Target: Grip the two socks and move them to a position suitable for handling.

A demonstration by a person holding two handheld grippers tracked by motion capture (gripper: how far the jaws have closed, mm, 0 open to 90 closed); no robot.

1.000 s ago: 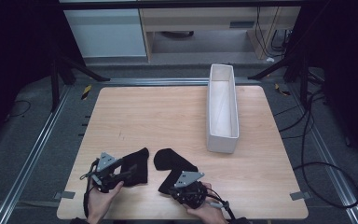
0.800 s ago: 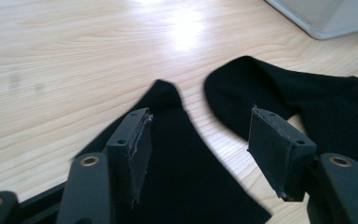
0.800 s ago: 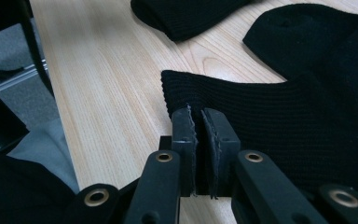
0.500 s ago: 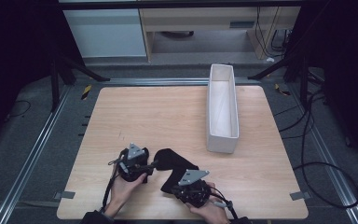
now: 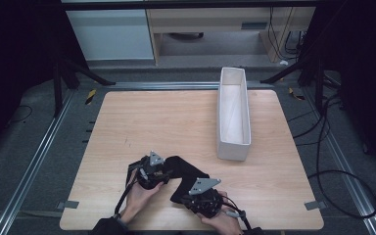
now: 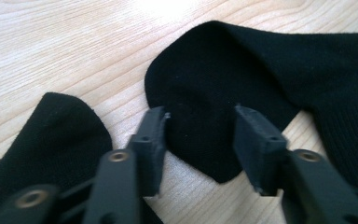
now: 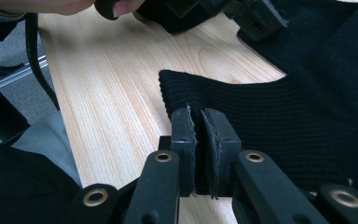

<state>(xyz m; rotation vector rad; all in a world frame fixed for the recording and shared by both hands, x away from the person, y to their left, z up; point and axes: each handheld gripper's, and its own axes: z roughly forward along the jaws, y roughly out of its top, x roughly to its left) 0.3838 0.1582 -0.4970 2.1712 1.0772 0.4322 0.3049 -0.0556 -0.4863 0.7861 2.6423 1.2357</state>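
High view: black sock (image 5: 186,171) lies lower centre of frame on wooden counter (image 5: 176,117); left tongs (image 5: 162,171) at its left end, right tongs (image 5: 188,193) at its lower edge; white tray (image 5: 233,113) upper right.

Left gripper view: jaws apart, straddling rounded sock toe (image 6: 200,112), nothing pinched; second sock (image 6: 42,140) lower left.

Right gripper view: jaws nearly closed, clamped on ribbed sock cuff (image 7: 242,112) at centre.

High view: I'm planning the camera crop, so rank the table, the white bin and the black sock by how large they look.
1. Table
2. White bin
3. Black sock, partly hidden under both grippers, so its full extent is unsure.
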